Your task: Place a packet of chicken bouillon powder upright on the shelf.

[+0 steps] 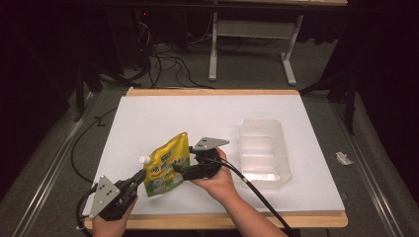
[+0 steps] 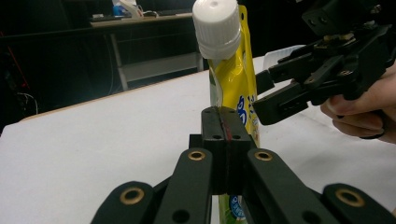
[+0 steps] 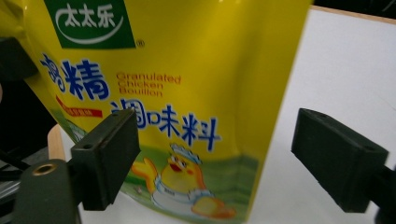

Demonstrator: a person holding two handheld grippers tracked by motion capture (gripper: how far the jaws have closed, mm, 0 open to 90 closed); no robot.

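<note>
- Yellow bouillon pouch (image 1: 168,165) w/ white screw cap (image 1: 144,159) is held up off the white tabletop (image 1: 197,118), near its front-left part, tilted, cap end toward the left.
- Left tongs (image 1: 140,177): jaws fully closed, pinching the pouch's edge just below the cap; in the left gripper view the two pads meet on the yellow film (image 2: 227,135) w/ the cap (image 2: 217,28) standing right above.
- Right tongs (image 1: 179,169): jaws wide apart, not gripping anything. In the right gripper view the pouch's printed face (image 3: 187,93) sits btwn the two pads, left pad in front of the print, right pad off past the pouch's edge over the tabletop; can't tell if either pad touches.
- Right hand (image 1: 217,180) comes in from the pouch's right side, tongs pointing left at its lower half.
- Clear plastic tray (image 1: 264,153) lies on the tabletop's right part, well apart from the pouch.
</note>
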